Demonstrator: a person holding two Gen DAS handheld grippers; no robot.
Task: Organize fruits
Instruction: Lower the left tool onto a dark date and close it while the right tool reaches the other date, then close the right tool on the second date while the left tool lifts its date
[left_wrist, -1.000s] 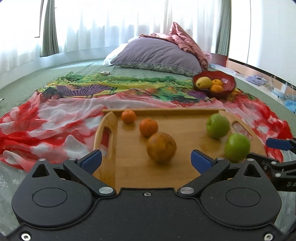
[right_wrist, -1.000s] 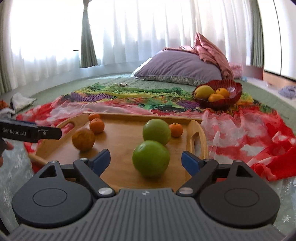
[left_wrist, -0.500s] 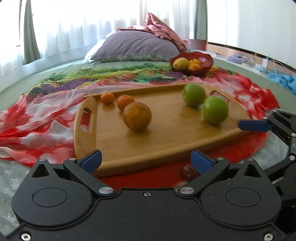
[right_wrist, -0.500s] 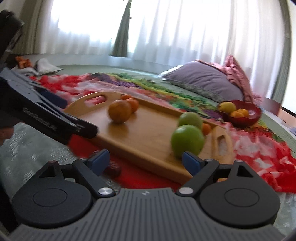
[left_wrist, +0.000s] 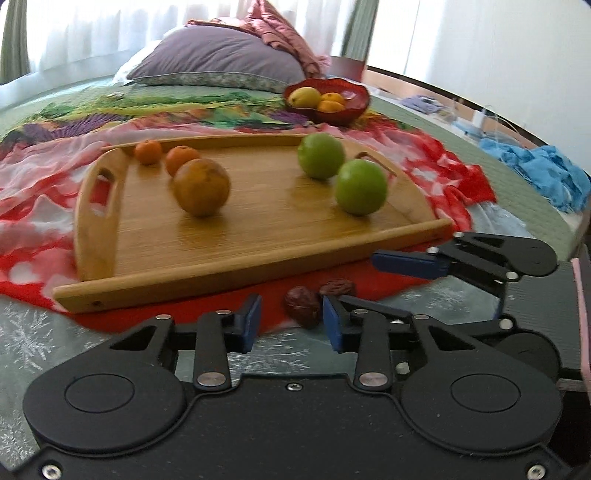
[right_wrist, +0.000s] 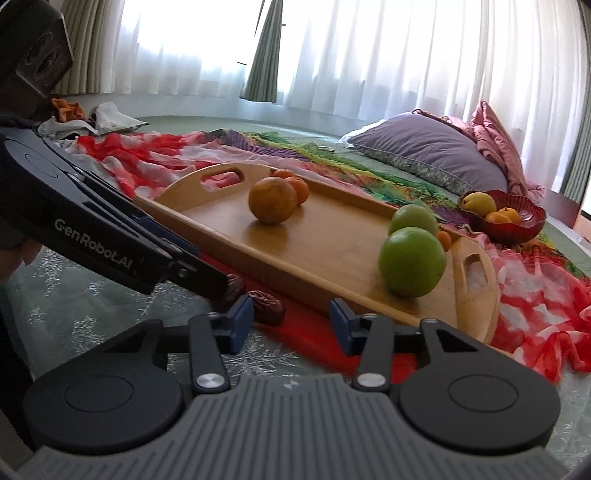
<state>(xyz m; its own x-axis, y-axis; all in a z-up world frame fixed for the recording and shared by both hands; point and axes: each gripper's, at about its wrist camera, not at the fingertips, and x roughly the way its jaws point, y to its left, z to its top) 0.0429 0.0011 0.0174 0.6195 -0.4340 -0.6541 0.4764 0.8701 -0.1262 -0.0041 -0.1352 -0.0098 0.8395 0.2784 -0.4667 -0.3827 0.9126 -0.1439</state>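
Observation:
A wooden tray (left_wrist: 258, 251) (right_wrist: 332, 254) lies on a red patterned cloth. It holds a large orange (left_wrist: 201, 191) (right_wrist: 271, 199), small tangerines (left_wrist: 147, 151) and two green apples (left_wrist: 360, 192) (right_wrist: 412, 261). Two dark red dates (left_wrist: 302, 305) (right_wrist: 266, 306) lie on the cloth in front of the tray. My left gripper (left_wrist: 291, 326) is open, low over the cloth, the nearer date between its fingertips, untouched. My right gripper (right_wrist: 291, 325) is open, just right of the dates. A red bowl (left_wrist: 351, 107) (right_wrist: 524, 225) with yellow fruit stands beyond the tray.
A purple pillow (left_wrist: 218, 66) and pink blanket lie at the bed's far end. A blue cloth (left_wrist: 543, 173) lies on the right. Clutter (right_wrist: 92, 118) sits at far left. The right gripper shows in the left wrist view (left_wrist: 406, 262).
Both grippers have pulled back from over the tray and dropped low to its near edge. Their jaws have narrowed. The two dates have come into view.

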